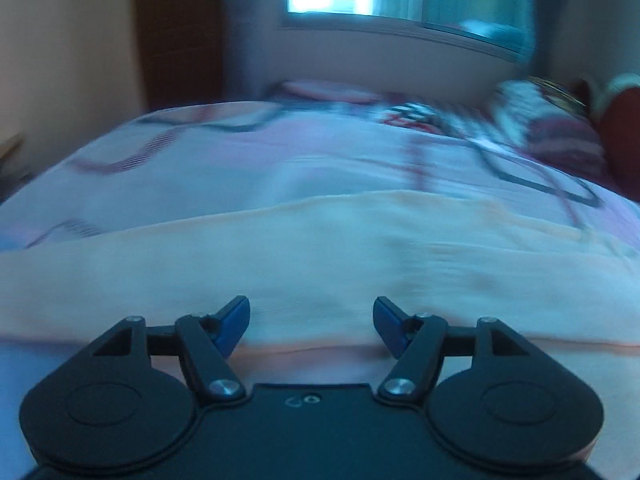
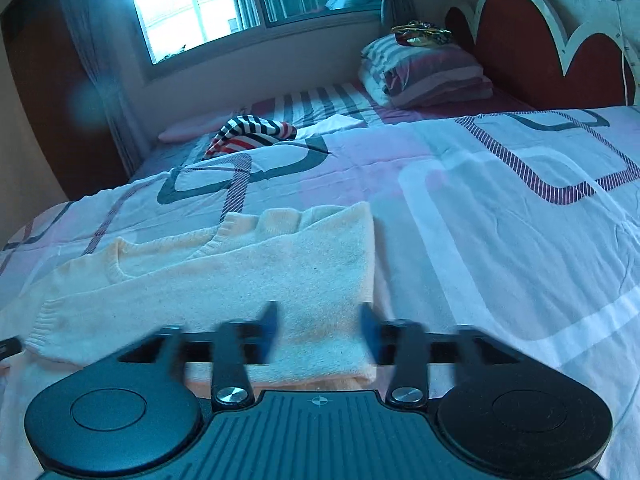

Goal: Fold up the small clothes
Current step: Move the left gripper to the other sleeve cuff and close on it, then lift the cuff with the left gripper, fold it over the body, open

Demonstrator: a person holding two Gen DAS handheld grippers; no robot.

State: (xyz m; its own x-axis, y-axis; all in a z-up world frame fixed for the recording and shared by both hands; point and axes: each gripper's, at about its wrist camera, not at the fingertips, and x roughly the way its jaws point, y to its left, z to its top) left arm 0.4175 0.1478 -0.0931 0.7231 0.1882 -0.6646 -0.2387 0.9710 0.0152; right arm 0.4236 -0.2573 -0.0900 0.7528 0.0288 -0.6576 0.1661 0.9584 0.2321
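A cream knitted sweater (image 2: 248, 280) lies flat on the near part of the bed, folded so that its right edge forms a straight doubled line, with a ribbed neckline showing toward the left and a ribbed cuff or hem at the near left corner. Its knit looks soft and slightly fuzzy (a faint grey smudge shows near the middle). In the left wrist view the same sweater (image 1: 320, 264) spreads across the whole near foreground, blurred.

The right gripper (image 2: 318, 330) hangs just over the sweater's near right part, its blue-padded fingers (image 2: 270, 326) parted and motion-blurred, pressing on nothing. The left gripper (image 1: 311, 326) also stands with its fingers (image 1: 232, 324) spread apart, nothing between them, the sweater beneath.

Under the sweater is a bedspread (image 2: 500, 200) in white and pink with dark striped loop patterns. Farther off on the left lies a crumpled striped garment (image 2: 252, 132); at the far right a folded striped blanket (image 2: 428, 72) sits before a red scalloped headboard (image 2: 520, 44). A window (image 2: 224, 4) glows on the far wall.
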